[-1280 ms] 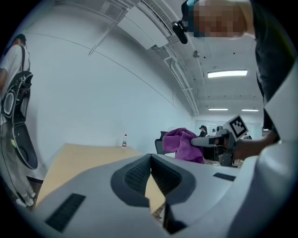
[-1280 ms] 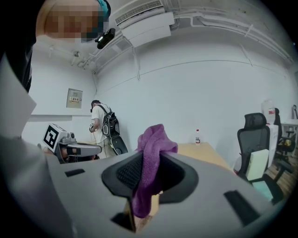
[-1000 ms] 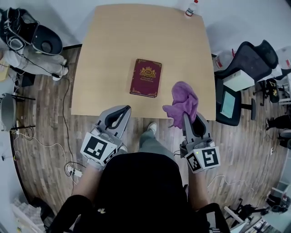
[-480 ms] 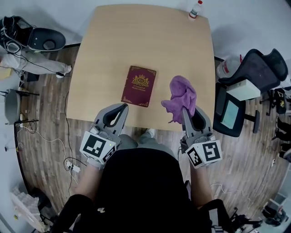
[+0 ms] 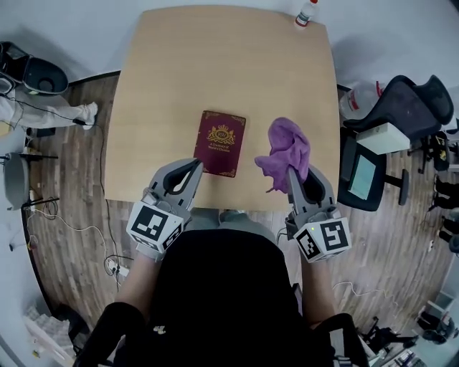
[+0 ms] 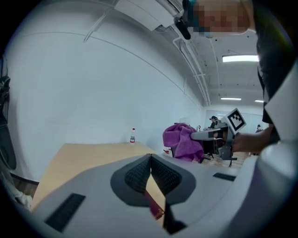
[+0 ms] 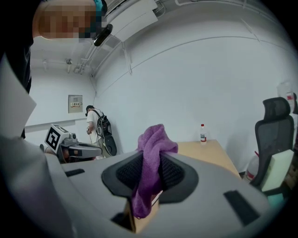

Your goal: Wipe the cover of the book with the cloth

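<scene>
Counter: light wood, rounded corners, mostly bare. Small bottle w/ red cap stands at the far right corner. The book, dark red w/ gold emblem on the cover, lies flat and closed nr the front edge, a bit left of centre.

Left hand-held gripper: jaws pressed together, nothing btwn them. Its tip sits over the book's near left corner; can't tell if it touches. Its own view shows a strip of the red cover just below the tip.

Right hand-held gripper: clamped on the cloth, purple, bunched. The cloth rises above the jaws and a tail hangs below them. From the head view it's over the counter's front right part, just beside the book, not on it.

Room: wood-plank floor w/ cables at left, black office chair at right, plain white walls. Strip lights on the ceiling. A person w/ a backpack stands by the far wall.
</scene>
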Available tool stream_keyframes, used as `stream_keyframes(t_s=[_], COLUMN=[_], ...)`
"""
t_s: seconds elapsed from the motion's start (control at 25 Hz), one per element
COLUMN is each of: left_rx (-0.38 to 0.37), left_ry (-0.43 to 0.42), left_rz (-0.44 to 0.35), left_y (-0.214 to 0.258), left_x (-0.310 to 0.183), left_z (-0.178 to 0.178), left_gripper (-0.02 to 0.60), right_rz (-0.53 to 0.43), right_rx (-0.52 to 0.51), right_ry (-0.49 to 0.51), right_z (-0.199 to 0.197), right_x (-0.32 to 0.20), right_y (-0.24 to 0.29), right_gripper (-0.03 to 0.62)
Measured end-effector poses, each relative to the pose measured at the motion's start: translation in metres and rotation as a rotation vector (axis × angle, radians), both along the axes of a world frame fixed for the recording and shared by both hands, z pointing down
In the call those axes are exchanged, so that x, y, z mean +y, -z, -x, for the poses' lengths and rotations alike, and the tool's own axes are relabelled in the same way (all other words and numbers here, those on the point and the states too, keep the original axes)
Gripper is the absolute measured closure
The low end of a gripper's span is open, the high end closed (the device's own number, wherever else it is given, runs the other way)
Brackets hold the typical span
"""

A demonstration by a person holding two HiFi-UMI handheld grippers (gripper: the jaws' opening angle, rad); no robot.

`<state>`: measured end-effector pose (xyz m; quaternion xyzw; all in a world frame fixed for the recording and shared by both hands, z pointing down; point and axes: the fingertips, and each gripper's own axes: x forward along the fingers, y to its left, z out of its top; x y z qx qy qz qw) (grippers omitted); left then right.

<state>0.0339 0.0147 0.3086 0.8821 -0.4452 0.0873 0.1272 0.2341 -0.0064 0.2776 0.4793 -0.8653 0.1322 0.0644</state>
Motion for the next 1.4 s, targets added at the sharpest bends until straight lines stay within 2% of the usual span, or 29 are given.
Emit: stream_keyframes(t_s=[0.28,0.68,1.0,1.2,1.4], left_rx=[-0.010,-0.046,-0.118,-0.181,-0.225], left_ry=[-0.104,-0.233,-0.344,-0.409,-0.441], left_rz=[0.029,0.166,0.268,0.301,0.334], left_y=[-0.029,-0.109,-0.180,-0.215,-0.248], left_x=[-0.039,-0.065,-0.070,-0.069,-0.064], left_z=[0.014,0.018,0.008,-0.002,-0.004], left_gripper=[0.561,0.561,0.561,0.561,0.561], right_rz=[0.040,0.135,0.203,0.253,0.301], right_rx=[0.018,0.052,0.066,0.091,0.123], right_ry=[-0.067,-0.130,-0.167,-0.182,-0.189], right_z=[0.019,0.054,0.077,0.081,0.079], right_x=[-0.022,-0.040,-0.059,-0.082,-0.109], right_y=[-0.025,-0.086,-0.140,-0.170,-0.200], right_gripper=[0.497,0.497,0.497,0.497,0.497])
